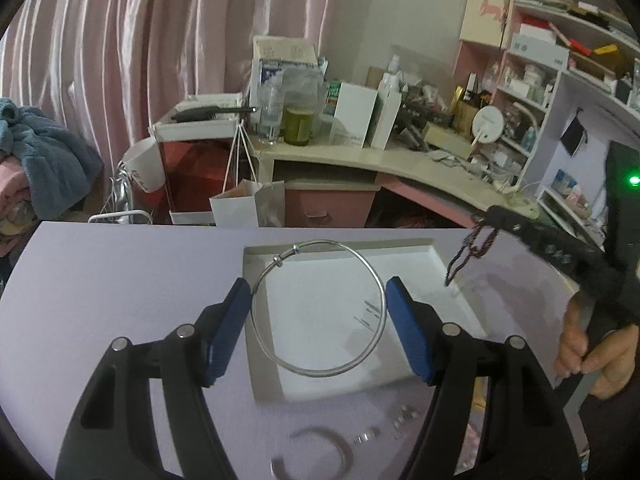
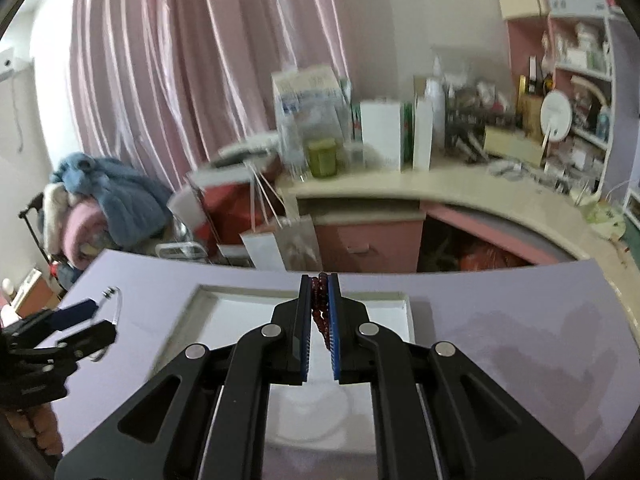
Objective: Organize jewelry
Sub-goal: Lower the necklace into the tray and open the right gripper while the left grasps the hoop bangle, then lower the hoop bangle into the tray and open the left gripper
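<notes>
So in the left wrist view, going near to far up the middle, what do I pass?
Open silver cuff on the purple table → silver bangle held over the white tray → paper bag → green jar.

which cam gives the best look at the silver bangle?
Left wrist. The whole silver bangle shows sharp, spanning the left gripper pad to pad above the white tray. Right wrist catches only a blurred arc of it at the left edge, mostly hidden behind the gripper's fingers.

Light: dim, soft, diffuse
Shadows: faint on table [image 2: 520,320]
Blur: smeared shelves [image 2: 576,92]
Edges: fisheye bending, dark corners
</notes>
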`<state>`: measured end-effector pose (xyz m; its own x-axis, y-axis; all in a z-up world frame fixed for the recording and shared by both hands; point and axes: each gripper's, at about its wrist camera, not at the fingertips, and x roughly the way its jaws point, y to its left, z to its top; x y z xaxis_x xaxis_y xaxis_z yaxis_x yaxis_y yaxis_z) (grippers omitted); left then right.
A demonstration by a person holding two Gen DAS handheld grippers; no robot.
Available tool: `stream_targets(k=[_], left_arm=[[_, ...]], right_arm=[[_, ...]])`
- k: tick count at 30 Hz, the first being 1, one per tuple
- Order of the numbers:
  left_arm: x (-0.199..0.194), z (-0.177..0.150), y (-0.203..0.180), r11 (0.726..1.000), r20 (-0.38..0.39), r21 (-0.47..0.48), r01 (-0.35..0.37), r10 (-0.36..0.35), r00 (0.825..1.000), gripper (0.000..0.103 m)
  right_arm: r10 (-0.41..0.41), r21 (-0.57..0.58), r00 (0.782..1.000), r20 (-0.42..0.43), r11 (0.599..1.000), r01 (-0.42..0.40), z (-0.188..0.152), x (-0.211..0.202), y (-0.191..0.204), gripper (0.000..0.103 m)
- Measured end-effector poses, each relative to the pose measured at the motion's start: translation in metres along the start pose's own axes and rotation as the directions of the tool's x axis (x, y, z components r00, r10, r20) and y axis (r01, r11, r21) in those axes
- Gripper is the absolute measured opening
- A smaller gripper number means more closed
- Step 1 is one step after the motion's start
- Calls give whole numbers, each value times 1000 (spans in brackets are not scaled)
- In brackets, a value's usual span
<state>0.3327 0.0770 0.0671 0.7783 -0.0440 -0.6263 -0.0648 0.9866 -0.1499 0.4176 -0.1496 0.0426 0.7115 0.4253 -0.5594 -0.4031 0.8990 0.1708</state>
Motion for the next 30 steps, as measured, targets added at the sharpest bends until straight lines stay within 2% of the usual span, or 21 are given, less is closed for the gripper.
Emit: stream_targets(k=[5, 6, 7, 9, 21, 29, 30], left_arm=[[39, 1, 2, 1000, -38, 13, -2, 2, 999, 69], [46, 0, 2, 1000, -46, 17, -5, 5, 999, 69], [53, 0, 1, 1000, -55, 22, -6, 7, 998, 69], [61, -3, 2, 1000, -65, 24, -3, 4, 998, 69], [111, -9, -4, 1000, -123, 19, -17, 19, 992, 69], [136, -7, -1, 994, -195, 16, -112, 113, 974, 71], [133, -6, 2, 994, -191, 4, -109, 108, 976, 75]], right_arm=[[-5, 38, 994, -110, 999, 9, -5, 50, -13, 10], [7, 58, 992, -129, 998, 0, -7, 54, -16, 20], [20, 71, 991, -133, 997, -11, -8, 56, -17, 39], [25, 81, 994, -102, 997, -17, -10, 51, -21, 55], [52, 100, 997, -64, 994, -46, -19, 32, -41, 55], [51, 96, 998, -48, 994, -47, -25, 20, -48, 55], [56, 101, 998, -41, 994, -52, -25, 15, -49, 55]])
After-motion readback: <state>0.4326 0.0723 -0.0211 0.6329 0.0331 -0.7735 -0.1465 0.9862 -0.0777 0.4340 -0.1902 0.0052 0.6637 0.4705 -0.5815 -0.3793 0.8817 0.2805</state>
